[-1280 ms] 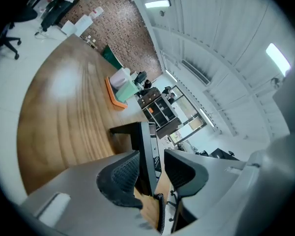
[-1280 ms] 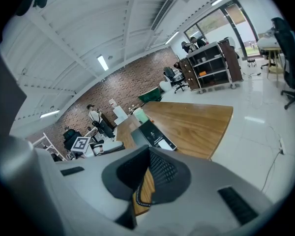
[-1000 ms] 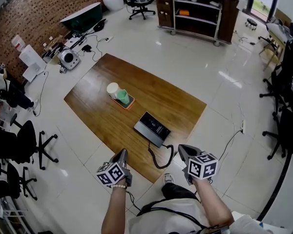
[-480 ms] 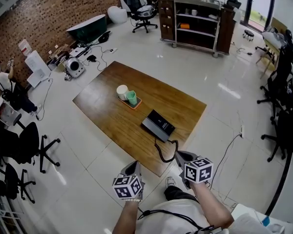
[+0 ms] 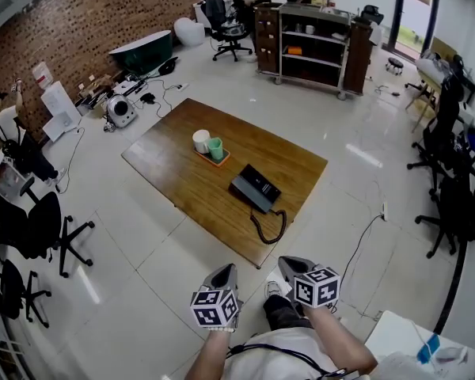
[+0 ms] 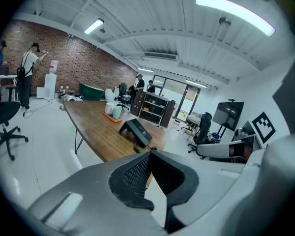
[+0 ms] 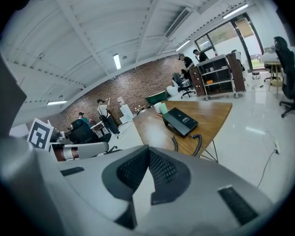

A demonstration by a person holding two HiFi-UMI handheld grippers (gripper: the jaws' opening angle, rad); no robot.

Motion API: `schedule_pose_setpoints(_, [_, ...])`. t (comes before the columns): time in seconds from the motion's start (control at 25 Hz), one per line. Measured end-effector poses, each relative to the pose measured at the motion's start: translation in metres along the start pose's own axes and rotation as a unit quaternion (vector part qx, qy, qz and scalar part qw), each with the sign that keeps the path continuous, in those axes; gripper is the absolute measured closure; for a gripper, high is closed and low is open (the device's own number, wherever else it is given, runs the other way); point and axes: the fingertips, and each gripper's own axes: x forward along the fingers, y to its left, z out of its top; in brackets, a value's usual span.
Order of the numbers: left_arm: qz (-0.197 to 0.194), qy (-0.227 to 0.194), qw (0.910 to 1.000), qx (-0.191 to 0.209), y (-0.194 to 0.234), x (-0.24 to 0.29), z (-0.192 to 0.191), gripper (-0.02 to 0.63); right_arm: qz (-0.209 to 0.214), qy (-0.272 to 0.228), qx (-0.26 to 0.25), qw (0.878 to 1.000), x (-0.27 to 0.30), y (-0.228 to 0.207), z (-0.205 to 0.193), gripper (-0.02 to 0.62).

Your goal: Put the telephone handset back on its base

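**Head view.** Compared with the two preceding moments, the brown wooden table sits higher and smaller in frame. A stretch of pale tiled floor now lies between its near corner and the grippers, so we read the person as having stepped back. The black desk telephone lies near that corner, and its black coiled cord loops at the edge. We see no loose handset on the wood and judge it seated on its base, though the cradle is too small to confirm. Further along stands an orange tray bearing a white cup and a green cup. The left gripper and right gripper are held low before the body, closer together than before. Their tips aim toward the table and tilt somewhat downward.

**Left gripper view.** The ribbed pads meet with nothing between them, and the telephone shows far ahead.

**Right gripper view.** The jaws are likewise closed and empty, well apart from the telephone and its dangling cord. We judge the task done, with the person withdrawing.
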Motion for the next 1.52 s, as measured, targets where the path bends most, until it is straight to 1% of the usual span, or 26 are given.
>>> schedule_pose_setpoints(0.12, [0.000, 0.001, 1.0000, 0.000, -0.004, -0.015, -0.011, 0.606, -0.011, -0.005, 0.000, 1.000, -0.016, 0.010, -0.017, 0.583])
schedule_pose_setpoints(0.32, [-0.002, -0.008, 1.0000, -0.002, -0.013, -0.031, -0.024, 0.606, -0.029, -0.019, -0.005, 0.999, -0.040, 0.013, -0.033, 0.582])
schedule_pose_setpoints(0.44, [-0.006, -0.012, 0.9999, -0.007, -0.018, -0.038, -0.031, 0.606, -0.033, -0.022, -0.007, 0.999, -0.051, 0.016, -0.039, 0.583])
schedule_pose_setpoints(0.68, [-0.008, -0.016, 0.9998, 0.000, -0.027, -0.044, -0.036, 0.606, -0.035, -0.019, -0.017, 0.999, -0.062, 0.020, -0.047, 0.583])
schedule_pose_setpoints(1.08, [-0.013, -0.015, 0.9996, -0.017, -0.031, -0.042, -0.037, 0.606, -0.033, -0.026, -0.019, 0.999, -0.066, 0.018, -0.041, 0.583])
schedule_pose_setpoints(1.52, [-0.013, -0.013, 0.9995, -0.025, -0.035, -0.040, -0.036, 0.606, -0.035, -0.026, -0.017, 0.999, -0.069, 0.012, -0.040, 0.583])
